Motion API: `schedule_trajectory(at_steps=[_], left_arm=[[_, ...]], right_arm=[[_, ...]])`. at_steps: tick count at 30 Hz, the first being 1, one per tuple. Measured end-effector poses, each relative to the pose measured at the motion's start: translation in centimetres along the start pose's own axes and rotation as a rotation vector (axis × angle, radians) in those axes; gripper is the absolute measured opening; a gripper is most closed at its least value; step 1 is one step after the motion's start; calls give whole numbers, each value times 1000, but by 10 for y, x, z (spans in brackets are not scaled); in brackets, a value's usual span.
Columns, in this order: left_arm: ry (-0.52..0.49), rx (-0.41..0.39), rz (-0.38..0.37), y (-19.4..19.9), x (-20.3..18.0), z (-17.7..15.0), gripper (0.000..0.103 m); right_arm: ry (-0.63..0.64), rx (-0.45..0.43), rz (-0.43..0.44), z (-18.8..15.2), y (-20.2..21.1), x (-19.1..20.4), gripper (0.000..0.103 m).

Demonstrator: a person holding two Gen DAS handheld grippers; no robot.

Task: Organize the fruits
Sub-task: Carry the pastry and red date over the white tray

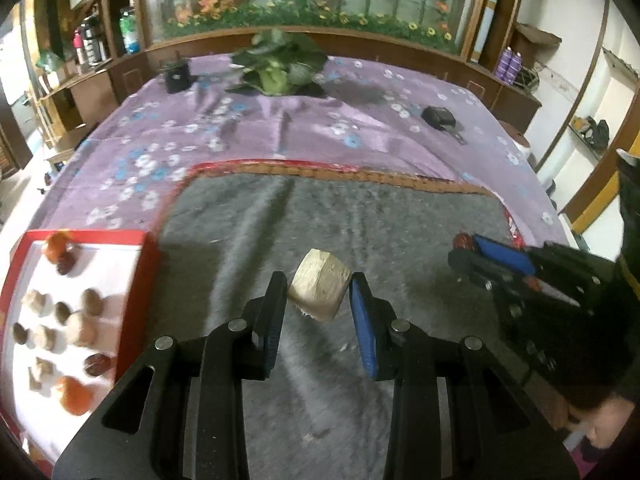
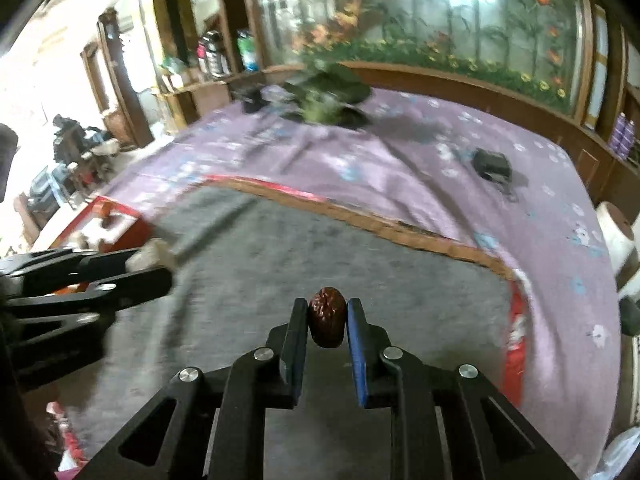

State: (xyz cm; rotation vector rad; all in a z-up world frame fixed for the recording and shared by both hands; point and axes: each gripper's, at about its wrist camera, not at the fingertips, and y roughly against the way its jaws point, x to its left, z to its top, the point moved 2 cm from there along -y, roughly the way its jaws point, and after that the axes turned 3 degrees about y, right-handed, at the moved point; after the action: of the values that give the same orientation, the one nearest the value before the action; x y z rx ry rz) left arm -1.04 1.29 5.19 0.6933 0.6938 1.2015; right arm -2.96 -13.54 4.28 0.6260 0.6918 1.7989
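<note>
Grey mat (image 1: 360, 220) below, left gripper (image 1: 319, 294) jaws pinching tan chunk (image 1: 320, 290), right gripper (image 2: 327, 316) jaws pinching red date (image 2: 327, 316).

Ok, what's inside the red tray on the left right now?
The red tray holds orange fruits, dark red dates, brown nuts and pale chunks on its white floor. The left gripper covers its near right corner, so that part can't be seen.

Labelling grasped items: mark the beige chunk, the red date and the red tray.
beige chunk (image 1: 320, 289), left wrist view, its front face.
red date (image 2: 327, 317), right wrist view, its wrinkled middle.
red tray (image 1: 132, 312), left wrist view, its right wall.
</note>
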Motion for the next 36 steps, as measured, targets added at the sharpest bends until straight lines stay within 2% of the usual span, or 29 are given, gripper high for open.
schedule_trajectory(at_steps=[4, 5, 6, 13, 18, 26, 36], left_arm=[[29, -22, 44, 15, 23, -9, 31], [38, -26, 52, 19, 29, -11, 31], [46, -31, 62, 23, 35, -13, 31], [97, -89, 144, 56, 79, -28, 31], [147, -99, 190, 69, 112, -39, 31], [266, -97, 241, 85, 172, -62, 32], [320, -83, 278, 88, 206, -81, 31]], right_arm=[[41, -40, 27, 3, 8, 39, 19], [41, -40, 27, 3, 8, 39, 19], [55, -42, 65, 5, 8, 58, 19], [124, -38, 144, 13, 2, 117, 19], [178, -35, 202, 20, -4, 156, 19], [249, -27, 252, 24, -7, 195, 18], [296, 13, 315, 25, -21, 230, 18]])
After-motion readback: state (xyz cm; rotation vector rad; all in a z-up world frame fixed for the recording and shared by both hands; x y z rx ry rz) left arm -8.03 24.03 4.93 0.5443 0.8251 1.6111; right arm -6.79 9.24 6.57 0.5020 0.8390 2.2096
